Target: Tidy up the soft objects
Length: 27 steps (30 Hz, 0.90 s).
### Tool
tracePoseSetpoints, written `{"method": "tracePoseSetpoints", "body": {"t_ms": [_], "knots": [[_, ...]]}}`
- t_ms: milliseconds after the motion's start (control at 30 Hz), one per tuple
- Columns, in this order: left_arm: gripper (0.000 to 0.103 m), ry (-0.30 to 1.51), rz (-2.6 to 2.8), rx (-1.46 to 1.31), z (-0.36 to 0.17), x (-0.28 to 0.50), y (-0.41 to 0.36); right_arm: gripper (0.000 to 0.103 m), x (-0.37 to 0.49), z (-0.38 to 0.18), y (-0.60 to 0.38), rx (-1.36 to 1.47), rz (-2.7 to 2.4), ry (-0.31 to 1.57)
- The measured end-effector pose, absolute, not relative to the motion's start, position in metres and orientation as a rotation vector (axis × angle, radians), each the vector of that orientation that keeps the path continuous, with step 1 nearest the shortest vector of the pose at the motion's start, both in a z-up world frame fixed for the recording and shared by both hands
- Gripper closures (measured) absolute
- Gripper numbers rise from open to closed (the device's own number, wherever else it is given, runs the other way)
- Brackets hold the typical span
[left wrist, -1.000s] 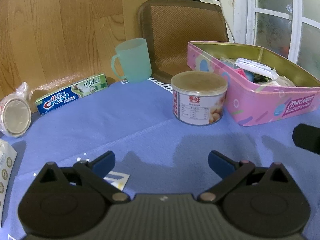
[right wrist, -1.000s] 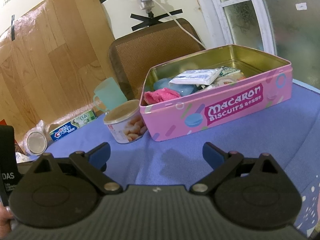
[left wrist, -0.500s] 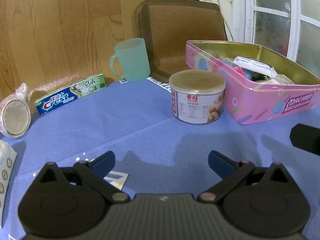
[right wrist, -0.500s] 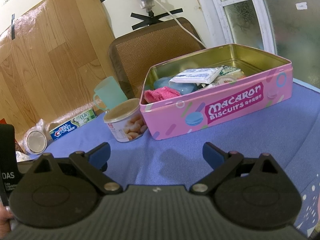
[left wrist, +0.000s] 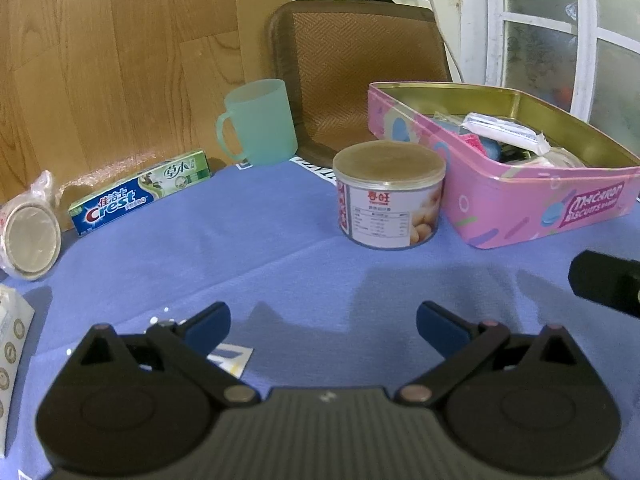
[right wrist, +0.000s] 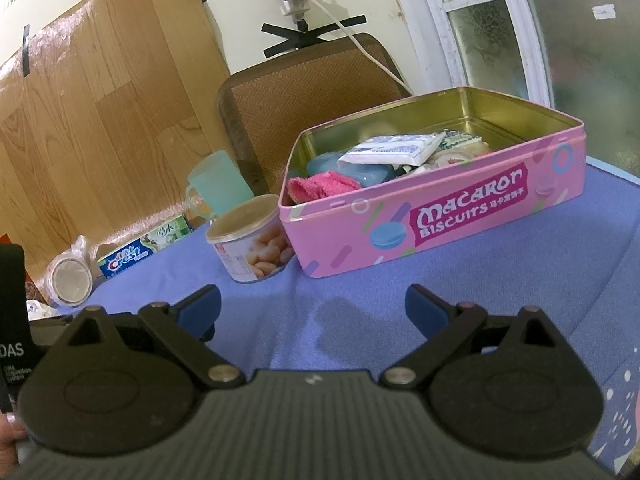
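Note:
A pink Macaron Biscuits tin (right wrist: 440,220) stands open on the blue cloth; it also shows in the left wrist view (left wrist: 520,208). Inside lie a pink cloth (right wrist: 320,186), a blue soft item (right wrist: 360,172), a white tissue pack (right wrist: 394,148) and other small packets. My left gripper (left wrist: 322,326) is open and empty, low over the cloth in front of the can. My right gripper (right wrist: 312,308) is open and empty, short of the tin's front wall.
A snack can (left wrist: 388,192) stands just left of the tin. Behind it are a green mug (left wrist: 260,122), a Crest toothpaste box (left wrist: 140,196) and a bagged tape roll (left wrist: 28,236). A brown chair back (left wrist: 360,72) rises behind the table.
Both views shift only slightly; the tin and can sit a little differently in frame. Both grippers stay open and empty.

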<state>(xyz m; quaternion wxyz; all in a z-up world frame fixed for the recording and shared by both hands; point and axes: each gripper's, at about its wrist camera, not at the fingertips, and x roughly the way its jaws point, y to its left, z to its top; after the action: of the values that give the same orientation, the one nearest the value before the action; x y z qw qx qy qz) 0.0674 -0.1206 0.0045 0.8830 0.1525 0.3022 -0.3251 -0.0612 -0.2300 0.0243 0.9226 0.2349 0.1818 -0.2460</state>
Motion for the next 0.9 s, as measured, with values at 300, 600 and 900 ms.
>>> {"method": "tracePoseSetpoints", "body": {"t_ms": [300,600,900], "knots": [[0.0,0.632,-0.678,0.334,0.0036,0.0663,-0.1219,0.003,-0.0597,0.0227,-0.2296,0.483,-0.507,0.38],[0.0,0.659,-0.68,0.329,0.0017,0.0698,-0.1223,0.003,-0.0575,0.0213,-0.2303,0.483,-0.508,0.384],[0.0,0.667,-0.67,0.319,0.0015,0.0704,-0.1214,0.003,-0.0559,0.0182,-0.2299,0.486,-0.508,0.388]]}}
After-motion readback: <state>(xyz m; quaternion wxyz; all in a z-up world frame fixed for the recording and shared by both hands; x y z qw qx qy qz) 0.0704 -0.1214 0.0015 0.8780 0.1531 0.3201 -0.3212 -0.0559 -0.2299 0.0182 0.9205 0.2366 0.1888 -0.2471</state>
